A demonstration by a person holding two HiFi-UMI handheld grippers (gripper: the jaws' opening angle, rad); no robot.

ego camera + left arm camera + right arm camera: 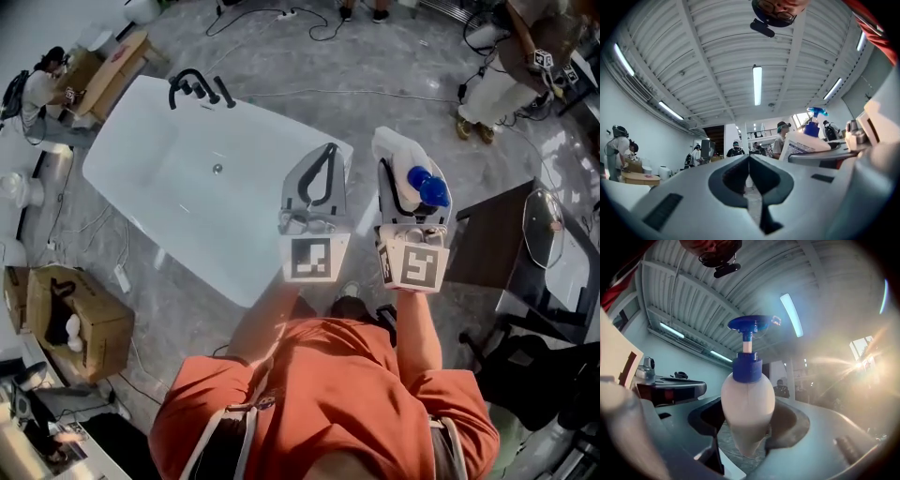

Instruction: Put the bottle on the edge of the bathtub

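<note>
A white bottle (392, 145) with a blue pump head (428, 187) sits in my right gripper (405, 187), which is shut on its lower body. In the right gripper view the bottle (747, 399) stands upright between the jaws of the right gripper (745, 430), pump toward the ceiling. My left gripper (328, 152) is shut and holds nothing; its tips meet in the left gripper view (749, 159), where the bottle (808, 138) shows at the right. Both grippers point upward over the near right corner of the white bathtub (281, 122).
A black faucet (192, 86) stands on the tub's far end. A cardboard box (80, 323) lies on the floor at the left. A dark table (487, 244) is to the right. Cables run across the floor, and people stand at the room's edges.
</note>
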